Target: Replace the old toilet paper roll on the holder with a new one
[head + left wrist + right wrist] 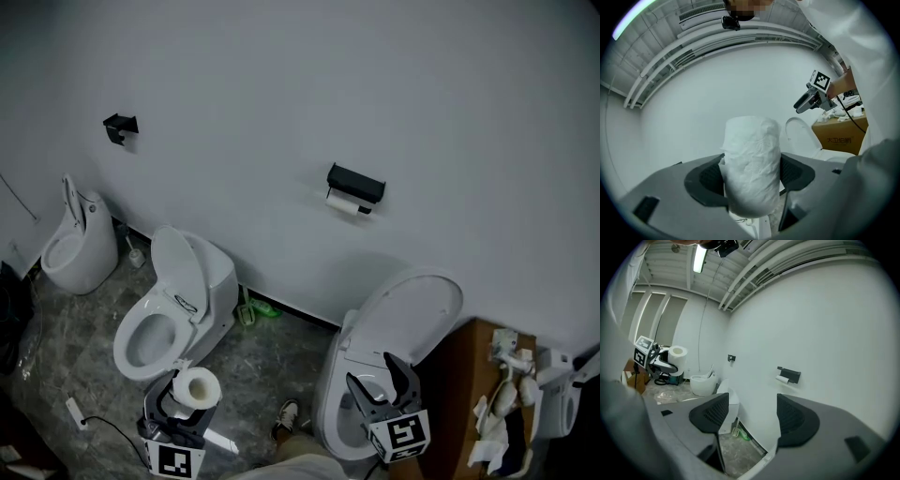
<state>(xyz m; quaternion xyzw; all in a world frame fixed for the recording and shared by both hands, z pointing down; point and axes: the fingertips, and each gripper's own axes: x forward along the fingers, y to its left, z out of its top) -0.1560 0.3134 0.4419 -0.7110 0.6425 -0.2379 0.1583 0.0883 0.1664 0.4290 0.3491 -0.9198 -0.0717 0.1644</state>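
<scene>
My left gripper (183,401) is shut on a full white toilet paper roll (197,387), which stands upright between its pads low in the head view. In the left gripper view the roll (751,168) fills the gap between the jaws. On the white wall hangs a black holder (355,184) with a thin, nearly used-up roll (343,202) under it. Well below the holder, my right gripper (380,382) stands wide open and empty over the right toilet. The right gripper view looks past its bare pads (797,420) to the holder (789,374) farther along the wall.
Three toilets line the wall: one at the far left (75,244), one in the middle (178,300), and one at the right (398,328) with its lid up. A cardboard box (464,375) with rags stands at the right. A second black holder (120,127) hangs at the upper left.
</scene>
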